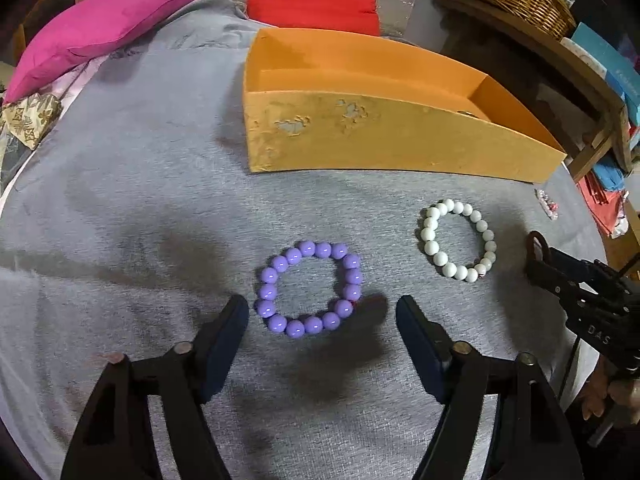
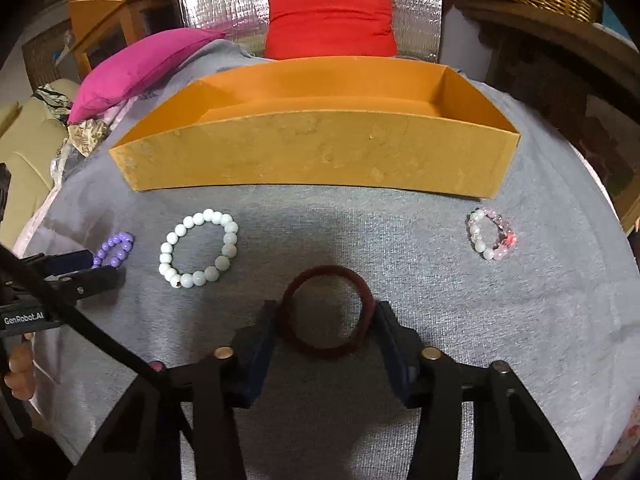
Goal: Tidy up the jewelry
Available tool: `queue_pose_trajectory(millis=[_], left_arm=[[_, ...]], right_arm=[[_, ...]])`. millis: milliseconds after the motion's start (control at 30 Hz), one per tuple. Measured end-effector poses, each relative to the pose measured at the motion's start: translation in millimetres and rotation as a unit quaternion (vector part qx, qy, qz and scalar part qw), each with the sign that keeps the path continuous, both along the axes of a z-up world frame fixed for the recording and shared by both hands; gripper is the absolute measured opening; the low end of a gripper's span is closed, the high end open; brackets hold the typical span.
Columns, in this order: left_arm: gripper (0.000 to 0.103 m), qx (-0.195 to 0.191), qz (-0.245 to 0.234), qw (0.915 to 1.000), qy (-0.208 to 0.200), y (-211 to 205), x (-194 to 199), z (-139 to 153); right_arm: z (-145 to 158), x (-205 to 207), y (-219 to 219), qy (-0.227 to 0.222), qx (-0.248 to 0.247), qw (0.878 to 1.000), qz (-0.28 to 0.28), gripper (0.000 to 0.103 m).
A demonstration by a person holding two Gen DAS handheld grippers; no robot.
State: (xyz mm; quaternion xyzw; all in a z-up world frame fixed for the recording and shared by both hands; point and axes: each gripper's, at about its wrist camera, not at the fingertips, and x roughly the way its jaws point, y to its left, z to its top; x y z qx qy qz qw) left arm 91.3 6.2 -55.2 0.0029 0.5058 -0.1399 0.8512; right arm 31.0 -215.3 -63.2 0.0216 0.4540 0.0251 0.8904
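Grey cloth (image 2: 400,232) covers the whole surface we work on, and on its far part sits our orange box (image 2: 320,156), open-topped, with a low inner wall across it. Behind it lie a pink cushion (image 2: 140,64) and a red cushion (image 2: 332,20). Our left gripper (image 1: 322,312) has its jaws apart, gripping nothing, with the purple bead bracelet (image 1: 310,288) lying flat on the cloth just past the fingertips, between their lines. Our right gripper (image 2: 326,316) is clenched on the dark red ring bracelet (image 2: 326,312), one pad pressing each side of it. Between the two lies the white bead bracelet (image 2: 199,249), flat and apart from both. Smallest, the pink and clear bead bracelet (image 2: 491,234) rests near the box's right front corner, well away from the rest
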Motion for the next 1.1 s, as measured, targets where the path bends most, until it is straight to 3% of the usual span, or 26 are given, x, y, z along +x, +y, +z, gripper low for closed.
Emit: queue_pose_trajectory(millis=[133, 533, 667, 1100], left_arm=[[0.049, -0.007, -0.005, 1.0000, -0.001, -6, 0, -2], [0.014, -0.023, -0.034, 0.9991, -0.007, -33, 0, -1], [0.012, -0.014, -0.042, 0.9990, -0.007, -44, 0, -3], [0.013, -0.033, -0.031, 0.9990, 0.003, -33, -2, -2]], right_arm=[[1, -2, -5, -0.003, -0.003, 1.000, -0.001, 0.038], [3, -3, -26, 0.000, 0.019, 1.000, -0.016, 0.030], [3, -4, -38, 0.004, 0.032, 0.999, -0.022, 0.024], [1, -8, -55, 0.006, 0.050, 0.998, -0.028, 0.024]])
